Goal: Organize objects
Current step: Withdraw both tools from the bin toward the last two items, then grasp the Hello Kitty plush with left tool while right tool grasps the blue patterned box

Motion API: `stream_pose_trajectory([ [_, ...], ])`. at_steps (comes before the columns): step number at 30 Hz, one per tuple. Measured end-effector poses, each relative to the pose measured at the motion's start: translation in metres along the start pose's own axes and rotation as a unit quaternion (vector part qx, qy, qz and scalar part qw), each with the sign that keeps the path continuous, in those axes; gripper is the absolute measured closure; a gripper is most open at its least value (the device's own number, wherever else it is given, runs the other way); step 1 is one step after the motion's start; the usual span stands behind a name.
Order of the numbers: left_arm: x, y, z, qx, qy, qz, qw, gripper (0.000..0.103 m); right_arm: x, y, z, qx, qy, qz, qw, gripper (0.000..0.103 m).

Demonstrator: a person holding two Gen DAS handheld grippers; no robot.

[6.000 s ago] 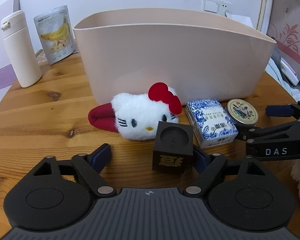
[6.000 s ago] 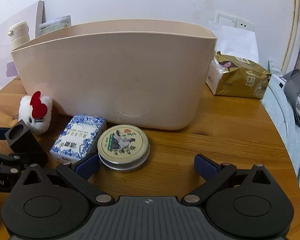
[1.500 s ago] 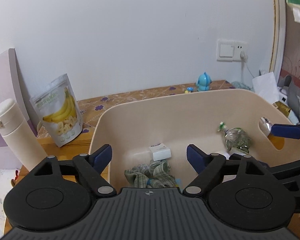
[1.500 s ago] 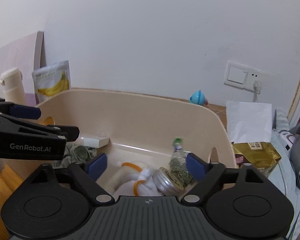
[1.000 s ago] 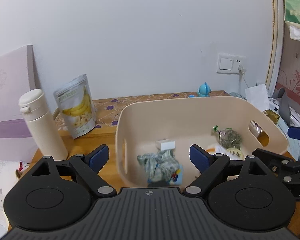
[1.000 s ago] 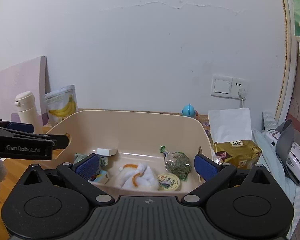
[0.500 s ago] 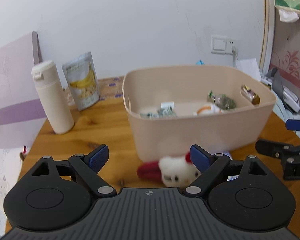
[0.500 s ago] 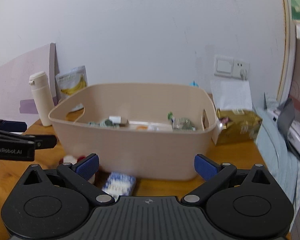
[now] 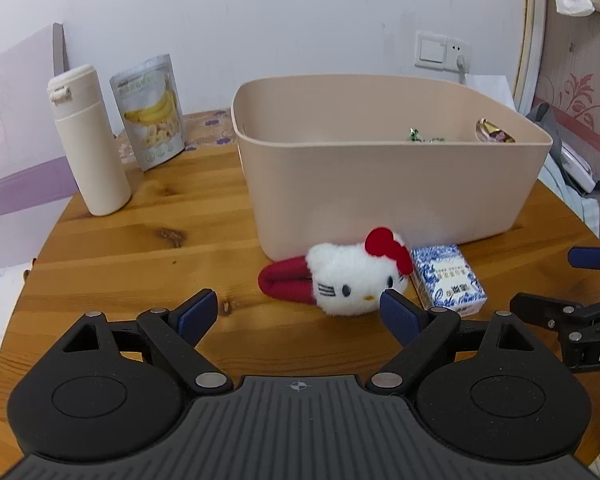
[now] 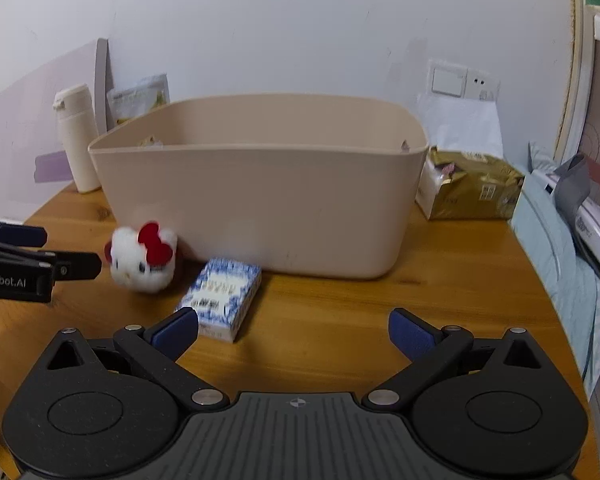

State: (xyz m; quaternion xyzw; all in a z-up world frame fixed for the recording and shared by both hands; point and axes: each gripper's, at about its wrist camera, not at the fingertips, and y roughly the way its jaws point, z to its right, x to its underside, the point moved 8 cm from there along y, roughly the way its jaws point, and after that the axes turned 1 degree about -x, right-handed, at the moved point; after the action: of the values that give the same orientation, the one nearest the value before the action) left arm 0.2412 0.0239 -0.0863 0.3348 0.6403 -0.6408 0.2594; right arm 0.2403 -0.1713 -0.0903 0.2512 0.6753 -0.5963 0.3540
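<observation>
A beige plastic bin (image 9: 380, 184) stands on the round wooden table (image 9: 148, 248); it also shows in the right wrist view (image 10: 260, 200). In front of it lie a white Hello Kitty plush (image 9: 348, 276) with a red bow and a blue-and-white patterned box (image 9: 448, 280). The plush (image 10: 144, 260) and the box (image 10: 222, 298) also show in the right wrist view. My left gripper (image 9: 300, 316) is open and empty, just in front of the plush. My right gripper (image 10: 294, 328) is open and empty, its left finger close to the box. Some wrapped items peek over the bin's rim.
A cream bottle (image 9: 88, 144) and a banana-chip pouch (image 9: 150, 112) stand at the back left. A gold packet (image 10: 472, 190) lies right of the bin. A bed with a pink-white device (image 10: 592, 228) lies beyond the table's right edge.
Both grippers have come down from above the bin to low over the table in front of it. The black cube and the round tin seen six seconds ago are gone from the table.
</observation>
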Motion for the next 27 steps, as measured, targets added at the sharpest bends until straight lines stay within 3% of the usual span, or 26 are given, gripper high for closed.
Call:
stream_pose_trajectory([
  [13, 0.020, 0.016, 0.003, 0.020, 0.008, -0.015, 0.9997, 0.013, 0.021, 0.021, -0.006, -0.013, 0.003, -0.031, 0.999, 0.000],
  [27, 0.009, 0.021, 0.003, 0.033, 0.002, 0.007, 0.9994, 0.013, 0.022, 0.045, -0.028, -0.026, -0.020, -0.043, 0.999, 0.000],
])
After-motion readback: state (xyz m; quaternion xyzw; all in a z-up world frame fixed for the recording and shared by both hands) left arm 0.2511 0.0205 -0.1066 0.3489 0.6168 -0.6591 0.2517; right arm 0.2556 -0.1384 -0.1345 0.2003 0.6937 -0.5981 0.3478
